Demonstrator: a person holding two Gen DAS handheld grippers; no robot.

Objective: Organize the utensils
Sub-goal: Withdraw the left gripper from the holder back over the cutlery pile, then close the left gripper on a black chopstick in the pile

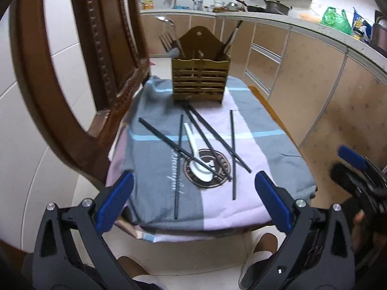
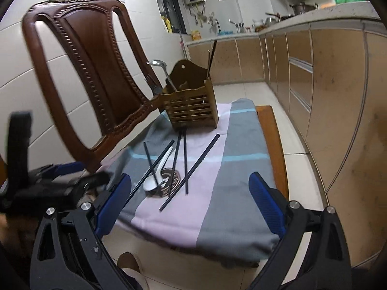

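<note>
I'm holding both grippers over the near edge of a small table w/ a striped cloth [image 1: 154, 142]: L gripper [image 1: 193, 200] is hanging spread wide, nothing between its blue pads [image 1: 116, 200], and R gripper [image 2: 191, 203] is likewise gaping open and carrying nothing. In the L view the R gripper is showing blurred at the right edge; in the R view the L one is showing blurred at lower left. Black chopsticks [image 1: 208, 142] are lying loose and crisscrossed mid-cloth, several fanning out from the foot of the caddy [image 1: 200, 82], one long stick [image 1: 179, 166] running toward me, another [image 1: 232, 154] lying apart on the right. A white spoon [image 1: 197, 155] is lying among them, bowl nearest me, resting on the cloth's round emblem [image 1: 205, 169], w/ at least two sticks crossing over it. The slatted wooden caddy is standing upright at the far end of the cloth, already holding a metal ladle [image 1: 167, 24] and forks on its left side and dark sticks on its right. A carved wooden chair [image 2: 92, 72] is standing just beside the table on the left, kitchen cabinets [image 1: 314, 72] curving along the right.
</note>
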